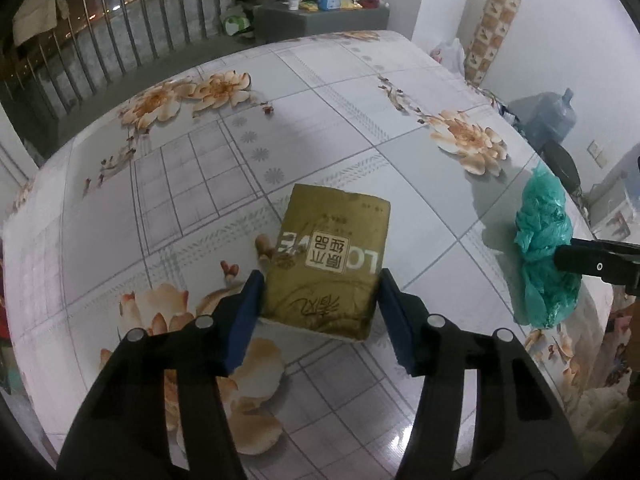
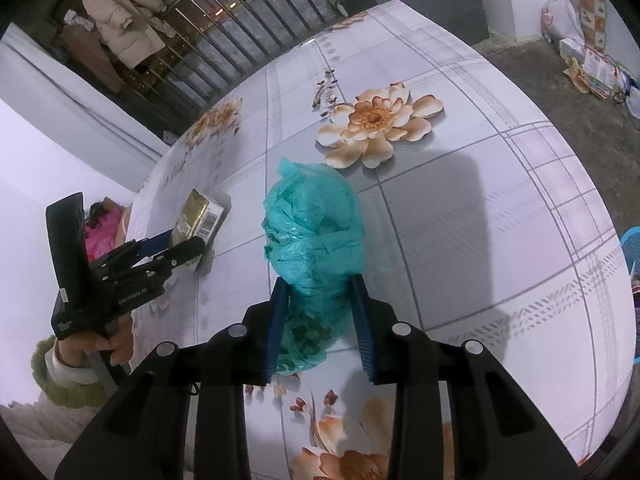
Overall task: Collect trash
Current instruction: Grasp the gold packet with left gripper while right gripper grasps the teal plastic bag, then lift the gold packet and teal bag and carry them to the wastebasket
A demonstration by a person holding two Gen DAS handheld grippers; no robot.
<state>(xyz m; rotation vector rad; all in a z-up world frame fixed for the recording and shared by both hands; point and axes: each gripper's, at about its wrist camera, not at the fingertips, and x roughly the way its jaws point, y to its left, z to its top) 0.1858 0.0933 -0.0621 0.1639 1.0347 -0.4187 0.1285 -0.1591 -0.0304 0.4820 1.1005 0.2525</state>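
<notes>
A gold tissue pack [image 1: 332, 256] lies on the flower-print table [image 1: 320, 120]. My left gripper [image 1: 320, 276] has its blue pads against the pack's two long sides and is shut on it. From the right wrist view the same pack [image 2: 198, 210] shows a barcode end, with the left gripper [image 2: 188, 242] around its near end. A crumpled green plastic bag [image 2: 316, 216] rests on the table [image 2: 480, 240]. My right gripper [image 2: 319, 280] is shut on the bag's near end, and its pads dent the plastic. The left wrist view shows that bag [image 1: 544, 240] at the right, with the right gripper [image 1: 560, 258] reaching in.
A hand [image 2: 108, 340] in a fleecy sleeve holds the left gripper's handle. A blue basket [image 2: 632, 248] peeks out past the table's right edge. A water jug [image 1: 556, 116] stands beyond the far right edge. Behind the table are a grey cabinet [image 1: 320, 16] with bottles and a metal railing [image 1: 120, 40].
</notes>
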